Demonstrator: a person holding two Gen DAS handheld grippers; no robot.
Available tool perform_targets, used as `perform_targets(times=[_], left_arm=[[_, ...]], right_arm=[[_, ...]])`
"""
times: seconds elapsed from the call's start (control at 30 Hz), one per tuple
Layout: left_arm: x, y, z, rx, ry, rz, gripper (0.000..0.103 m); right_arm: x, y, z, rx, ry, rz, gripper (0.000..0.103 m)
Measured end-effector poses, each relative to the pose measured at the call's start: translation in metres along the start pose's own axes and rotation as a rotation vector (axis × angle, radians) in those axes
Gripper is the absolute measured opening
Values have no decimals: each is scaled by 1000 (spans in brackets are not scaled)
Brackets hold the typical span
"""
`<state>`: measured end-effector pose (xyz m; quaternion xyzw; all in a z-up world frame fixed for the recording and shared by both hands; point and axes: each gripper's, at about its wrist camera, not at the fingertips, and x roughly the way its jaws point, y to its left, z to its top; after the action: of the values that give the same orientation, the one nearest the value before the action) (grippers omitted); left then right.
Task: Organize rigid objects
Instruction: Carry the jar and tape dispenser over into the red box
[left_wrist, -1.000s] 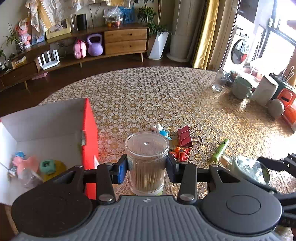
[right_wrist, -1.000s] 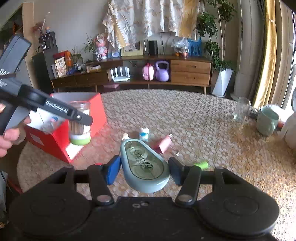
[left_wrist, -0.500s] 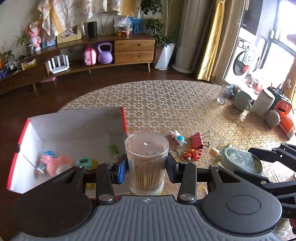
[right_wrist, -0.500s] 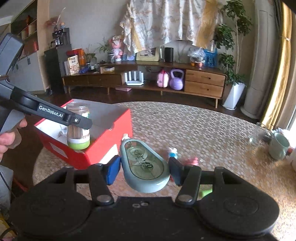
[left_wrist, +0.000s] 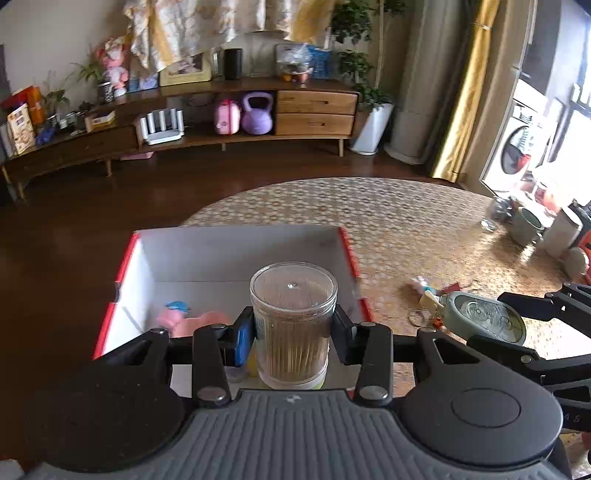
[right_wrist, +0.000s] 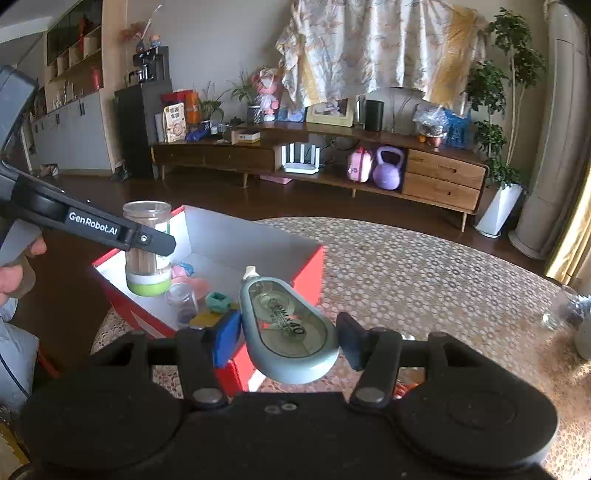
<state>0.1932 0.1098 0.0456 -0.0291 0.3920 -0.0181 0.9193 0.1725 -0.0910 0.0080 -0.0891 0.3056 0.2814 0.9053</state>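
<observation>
Left gripper (left_wrist: 293, 332) clamped on toothpick jar (left_wrist: 293, 321), fingers (left_wrist: 243, 341) pressing both sides; jar upright, held above open red box (left_wrist: 349, 254), over its interior. Right gripper (right_wrist: 288, 334) clamped on grey-green correction tape dispenser (right_wrist: 290, 328), held near box's right corner above tabletop (right_wrist: 424, 280). Inside box: pink toy (right_wrist: 192, 282), teal item (right_wrist: 218, 301), small clear cup (right_wrist: 183, 301). Few small items loose on tabletop right of box, blurred
</observation>
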Motion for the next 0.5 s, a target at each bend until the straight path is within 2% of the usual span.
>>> perform_targets(times=[0.27,0.5], left_arm=[[15,42,10,-27,14,76,42],[48,72,24,-51,36,122,42]], right_arm=[[42,19,16,-27,25,-1,56],[90,35,26,-53,64,-9,56]])
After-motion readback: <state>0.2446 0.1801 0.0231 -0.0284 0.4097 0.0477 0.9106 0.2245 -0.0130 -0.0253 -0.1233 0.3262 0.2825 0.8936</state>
